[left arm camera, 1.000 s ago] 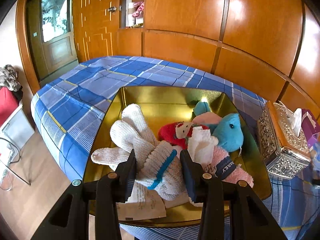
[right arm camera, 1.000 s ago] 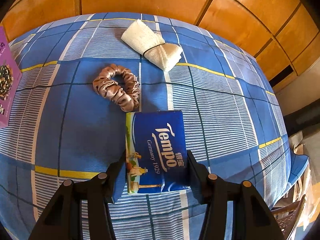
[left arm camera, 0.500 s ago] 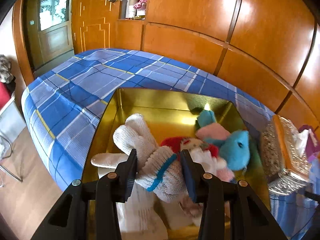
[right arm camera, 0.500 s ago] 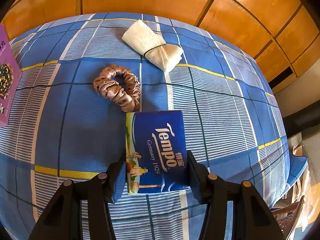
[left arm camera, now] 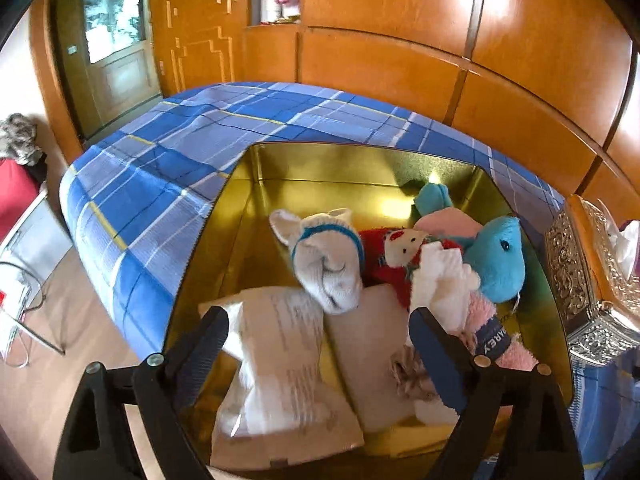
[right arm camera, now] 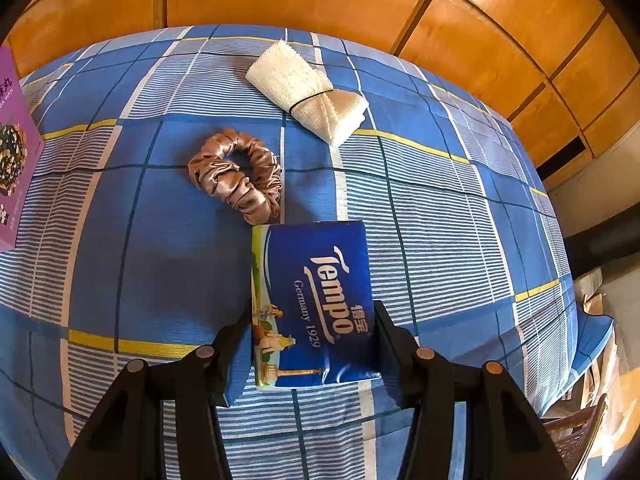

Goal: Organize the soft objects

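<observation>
Left gripper point(left arm camera: 318, 344) spread wide above the near end of a gold tin point(left arm camera: 256, 216), nothing between its fingers; just ahead, lying loose on the heap inside, a white knit glove point(left arm camera: 326, 260) with a blue cuff band, resting partly on two flat paper packets point(left arm camera: 280, 364). To the right of the glove, packed together against the tin's right wall: a small red and white doll point(left arm camera: 396, 248), folded white tissue point(left arm camera: 440, 280), a turquoise plush toy point(left arm camera: 498, 258) and a pink fluffy sock point(left arm camera: 500, 332). Beyond the tin's right side, an ornate silver tissue box point(left arm camera: 576, 288), all on a blue plaid bedspread point(left arm camera: 168, 160)

Right gripper point(right arm camera: 312, 344) clamped on a blue Tempo tissue pack point(right arm camera: 316, 300), fingers pressed to both long sides, low over the bedspread. Just past the pack's far corner, a tan satin scrunchie point(right arm camera: 236, 174); farther on, a cream cloth roll point(right arm camera: 308, 90) bound with a dark band. At the far left edge, a purple box point(right arm camera: 16, 152)
</observation>
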